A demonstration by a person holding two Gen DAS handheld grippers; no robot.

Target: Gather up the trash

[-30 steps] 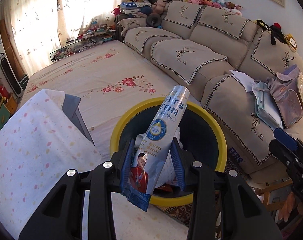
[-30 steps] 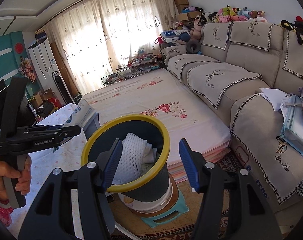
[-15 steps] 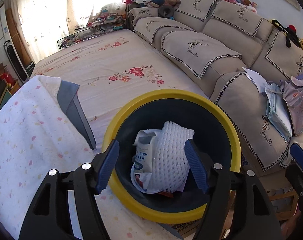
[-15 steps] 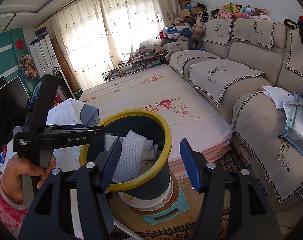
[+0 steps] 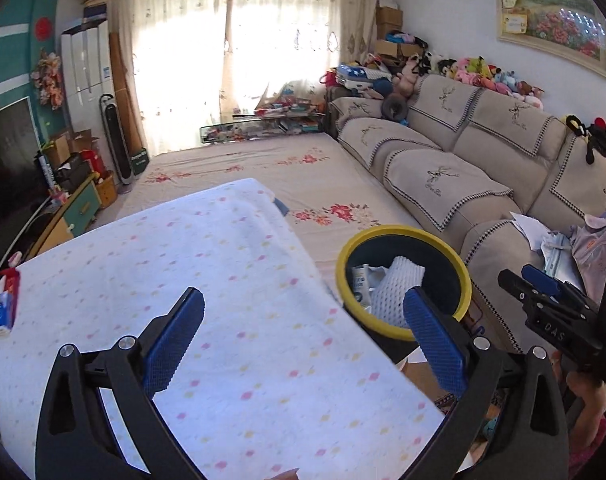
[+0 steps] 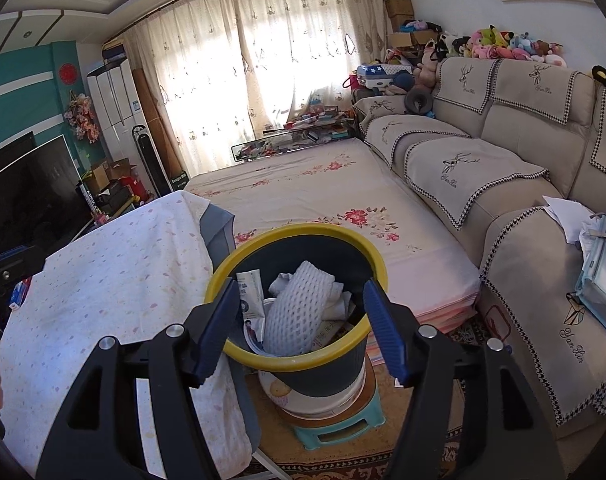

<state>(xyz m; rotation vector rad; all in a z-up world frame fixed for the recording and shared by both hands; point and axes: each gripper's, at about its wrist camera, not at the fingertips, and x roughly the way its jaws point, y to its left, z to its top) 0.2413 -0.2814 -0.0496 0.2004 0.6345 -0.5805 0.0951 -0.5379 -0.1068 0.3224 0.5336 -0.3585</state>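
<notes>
A dark bin with a yellow rim stands on a tin and a green stool beside the table. In it lie a white foam net and the printed snack packet. My left gripper is open and empty above the table with the spotted white cloth, left of the bin. My right gripper is open and empty, just above the bin's near rim. The right gripper also shows at the right edge of the left wrist view.
A mattress with a flower-print sheet lies behind the bin. A beige sofa with papers and a bag runs along the right. A small red and blue packet lies at the table's far left edge. A TV stands left.
My left gripper opened and dropped the snack packet into the bin, then swung back left over the table. The right gripper stayed open over the bin.
</notes>
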